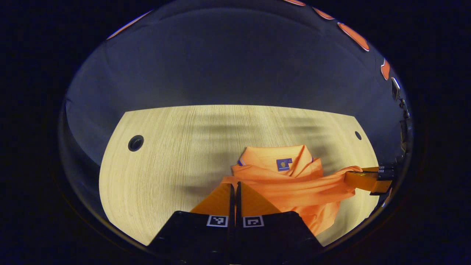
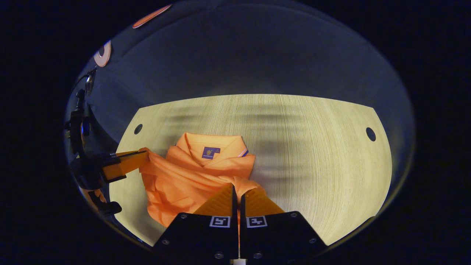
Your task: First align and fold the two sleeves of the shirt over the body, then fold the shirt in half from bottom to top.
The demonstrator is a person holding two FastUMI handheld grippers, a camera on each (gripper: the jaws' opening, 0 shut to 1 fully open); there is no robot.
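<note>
Left gripper view looks along the left gripper [image 1: 235, 186], whose fingers are pressed together on a fold of the orange polo shirt [image 1: 290, 184] at its near left edge. The shirt lies on the pale wooden table [image 1: 165, 147], collar [image 1: 276, 152] towards the far side and a small blue label [image 1: 284, 164] showing inside the neck. At the right of this view the other gripper pinches the opposite edge of the cloth, which is drawn up off the table towards it.

Right gripper view gives the mirror of this: the right gripper [image 2: 237, 189] has its fingers closed on bunched fabric at the shirt's edge, and the left one appears far off at the left, gripping the other side. The shirt [image 2: 184, 180] is rumpled across the body, not flat — its sleeves cannot be told apart from the folds.

Both pinches sit at opposite sides, which suggests the two sleeves are being handled together so they meet evenly over the body. By the look of it the sleeve fold is under way, and the bottom-to-top fold is not yet done.
</note>
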